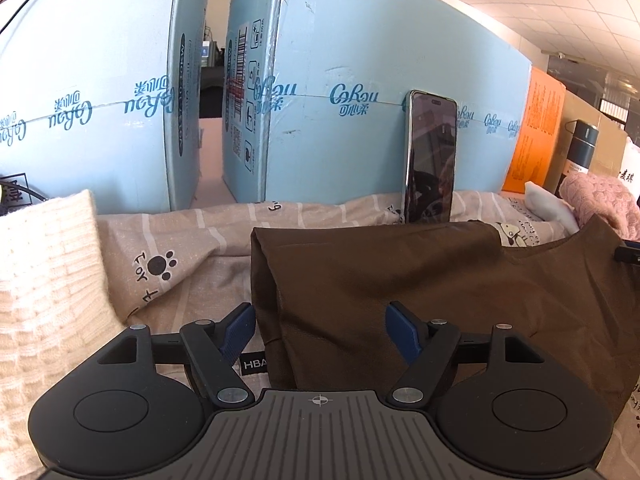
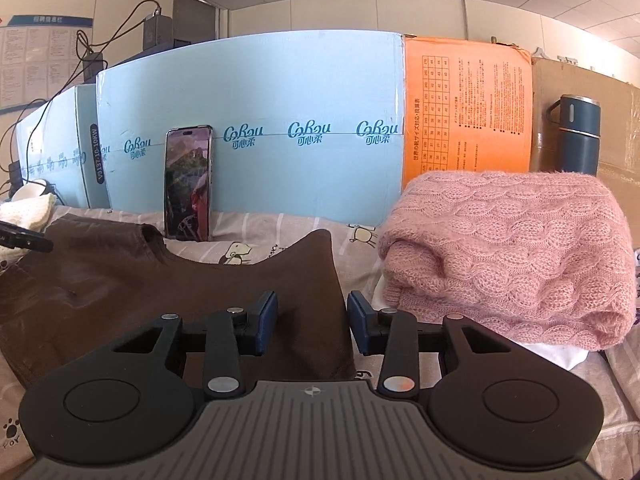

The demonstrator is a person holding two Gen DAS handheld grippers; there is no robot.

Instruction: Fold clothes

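Note:
A brown garment [image 1: 420, 288] lies on the patterned bed sheet [image 1: 180, 248], with its left part folded over. My left gripper [image 1: 320, 330] is open, its blue fingers either side of the garment's left folded edge. In the right wrist view the same brown garment [image 2: 160, 288] spreads to the left, a pointed corner rising at its right side. My right gripper [image 2: 313, 326] is open over that right edge, holding nothing. The tip of the left gripper shows at the far left of the right wrist view [image 2: 24, 238].
A folded pink knit sweater [image 2: 508, 256] sits at the right, a cream knit [image 1: 44, 300] at the left. A phone [image 1: 430, 156] leans on light blue boxes [image 1: 352, 60]. An orange box [image 2: 466, 108] and a dark flask [image 2: 576, 136] stand behind.

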